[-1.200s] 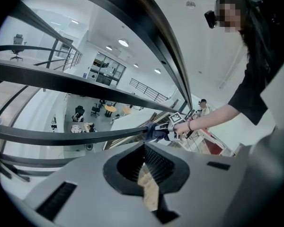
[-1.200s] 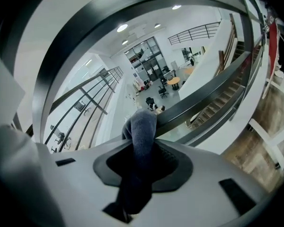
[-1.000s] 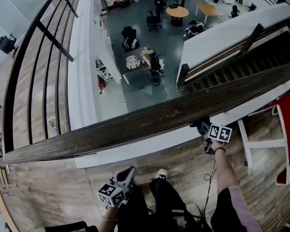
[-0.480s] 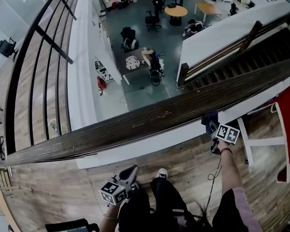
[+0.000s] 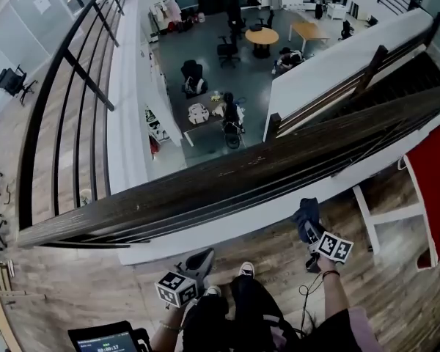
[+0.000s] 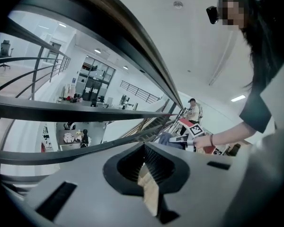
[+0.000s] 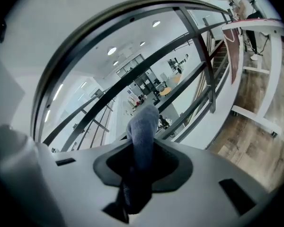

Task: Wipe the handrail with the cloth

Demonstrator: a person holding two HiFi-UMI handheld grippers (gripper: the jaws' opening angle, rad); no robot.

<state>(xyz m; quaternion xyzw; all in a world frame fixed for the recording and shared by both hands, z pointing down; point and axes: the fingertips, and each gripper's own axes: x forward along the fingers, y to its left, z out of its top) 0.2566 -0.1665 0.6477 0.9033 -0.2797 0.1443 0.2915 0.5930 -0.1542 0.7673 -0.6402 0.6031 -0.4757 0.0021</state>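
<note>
The dark wooden handrail runs from lower left to upper right across the head view. My right gripper is below it, over the wooden floor, shut on a blue-grey cloth that sticks out past its tips. In the right gripper view the cloth stands up between the jaws, with the handrail arching overhead, apart from it. My left gripper hangs low by the person's legs, shut and holding nothing. The left gripper view shows the handrail above and the cloth far off.
Beyond the handrail is an open drop to a lower floor with desks and chairs. Dark metal bars run under the rail. A red panel in a white frame stands at the right. A tablet sits at the bottom left. Another person stands far off.
My right gripper with the cloth has left the handrail's top and dropped below it, toward the person. The left gripper has barely moved.
</note>
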